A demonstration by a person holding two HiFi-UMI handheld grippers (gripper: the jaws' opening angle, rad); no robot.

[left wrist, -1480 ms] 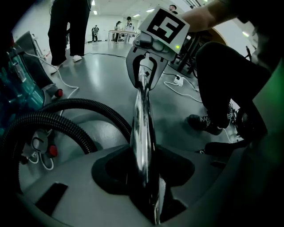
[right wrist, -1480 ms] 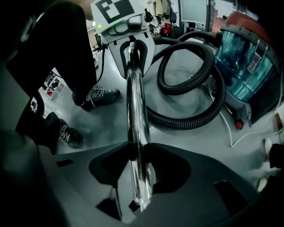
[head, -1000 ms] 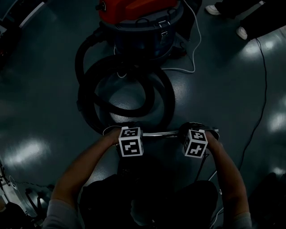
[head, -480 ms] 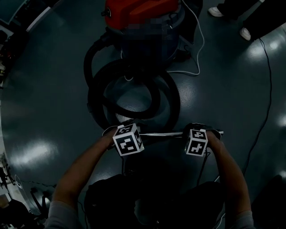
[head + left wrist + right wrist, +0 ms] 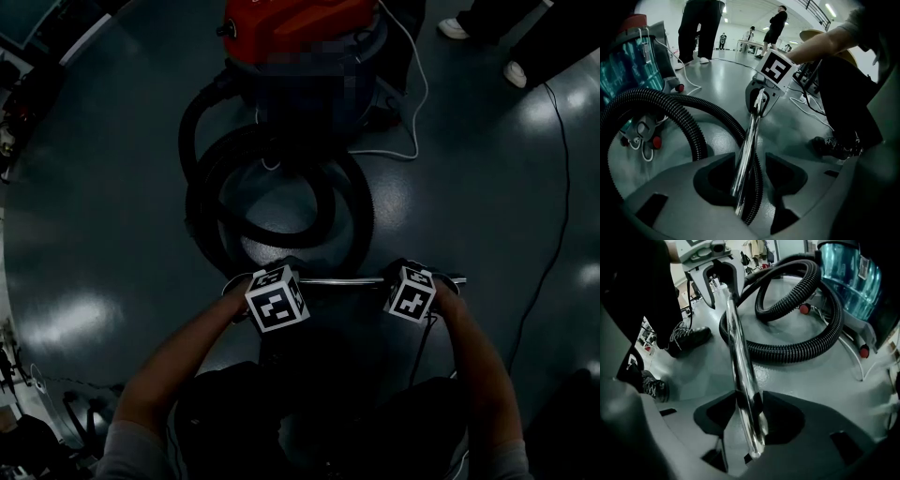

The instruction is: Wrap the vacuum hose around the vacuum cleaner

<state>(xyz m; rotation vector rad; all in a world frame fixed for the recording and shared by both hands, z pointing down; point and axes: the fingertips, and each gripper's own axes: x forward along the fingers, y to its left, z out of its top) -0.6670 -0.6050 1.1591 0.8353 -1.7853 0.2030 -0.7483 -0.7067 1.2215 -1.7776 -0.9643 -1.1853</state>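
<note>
Near the person, jaws of the right gripper (image 5: 750, 411) clamp the stiff, slick chrome tube (image 5: 342, 280), those of the left gripper (image 5: 749, 174) sit loose around it; probably the surest hold for steering the springy hose (image 5: 363, 217).

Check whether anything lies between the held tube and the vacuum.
Only the hose, coiled on the floor, lies between the tube and the vacuum. A white cord trails beside the vacuum, off that path.
</note>
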